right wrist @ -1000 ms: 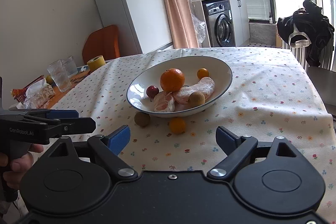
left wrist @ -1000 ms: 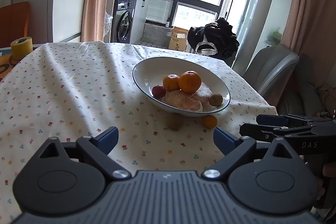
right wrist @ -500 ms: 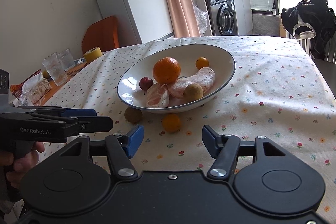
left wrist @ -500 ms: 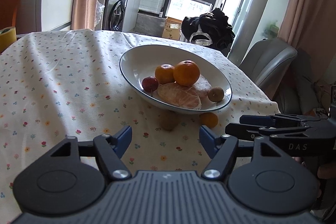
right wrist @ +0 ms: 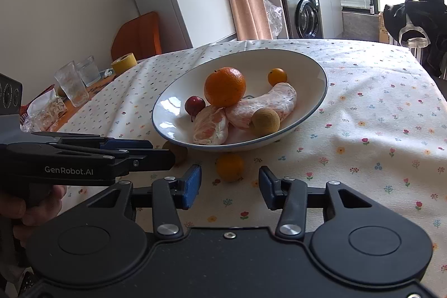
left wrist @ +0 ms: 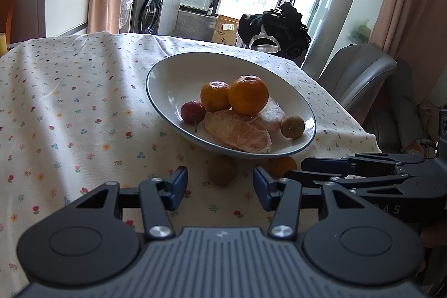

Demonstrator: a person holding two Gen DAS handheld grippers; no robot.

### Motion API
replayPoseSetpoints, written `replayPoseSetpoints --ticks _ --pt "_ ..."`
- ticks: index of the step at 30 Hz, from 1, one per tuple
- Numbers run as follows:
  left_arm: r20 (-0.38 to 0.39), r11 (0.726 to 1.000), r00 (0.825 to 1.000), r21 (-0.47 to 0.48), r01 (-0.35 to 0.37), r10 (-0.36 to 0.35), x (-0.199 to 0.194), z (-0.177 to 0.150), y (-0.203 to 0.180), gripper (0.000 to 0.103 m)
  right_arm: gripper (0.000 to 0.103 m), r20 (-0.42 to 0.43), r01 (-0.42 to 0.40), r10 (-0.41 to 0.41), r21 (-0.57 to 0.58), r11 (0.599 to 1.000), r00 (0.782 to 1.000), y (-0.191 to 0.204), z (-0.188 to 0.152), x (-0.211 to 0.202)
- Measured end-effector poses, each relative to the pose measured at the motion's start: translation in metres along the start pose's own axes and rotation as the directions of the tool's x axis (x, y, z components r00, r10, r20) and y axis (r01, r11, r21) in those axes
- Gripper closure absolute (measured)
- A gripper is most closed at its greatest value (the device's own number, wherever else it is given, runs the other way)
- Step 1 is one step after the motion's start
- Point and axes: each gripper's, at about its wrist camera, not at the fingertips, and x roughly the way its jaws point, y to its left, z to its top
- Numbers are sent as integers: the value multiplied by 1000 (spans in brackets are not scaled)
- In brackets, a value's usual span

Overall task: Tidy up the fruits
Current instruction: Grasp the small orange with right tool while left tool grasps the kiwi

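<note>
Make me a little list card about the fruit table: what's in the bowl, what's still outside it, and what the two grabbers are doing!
bowl: big orange, small orange fruit, red fruit, peeled citrus pieces, brown round fruit
outside bowl, on tablecloth: brown fruit, small orange
left gripper: open, facing the brown fruit
right gripper: open, facing the small orange

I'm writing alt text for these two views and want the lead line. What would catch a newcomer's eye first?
The white bowl in the middle of the flowered tablecloth, heaped with a big orange, peeled citrus segments and small fruits. Next, two strays on the cloth just in front of it: a small orange fruit and a brownish fruit. Each sits ahead of an open gripper, right and left.
</note>
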Motion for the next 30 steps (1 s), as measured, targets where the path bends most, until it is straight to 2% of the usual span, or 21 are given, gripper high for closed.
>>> replayPoseSetpoints --ticks 9,11,12,15,30 --pt "-18 1000 1000 -4 3 -4 12 4 -1 69 62 -10 -3 2 -12 1000 1000 -1 5 5" --pt "-21 1000 1000 -6 5 -5 14 4 -2 77 64 -13 -6 6 -14 1000 1000 -1 6 6" --pt "-20 1000 1000 -6 3 -3 14 3 -3 78 65 -15 -6 6 -14 1000 1000 -1 6 7" --pt "-15 1000 1000 -6 -1 1 12 3 -4 78 80 -23 -10 10 -21 1000 1000 0 7 10" --pt "28 1000 1000 -10 -8 9 -11 0 -6 78 82 25 -9 9 -24 1000 1000 5 4 -14"
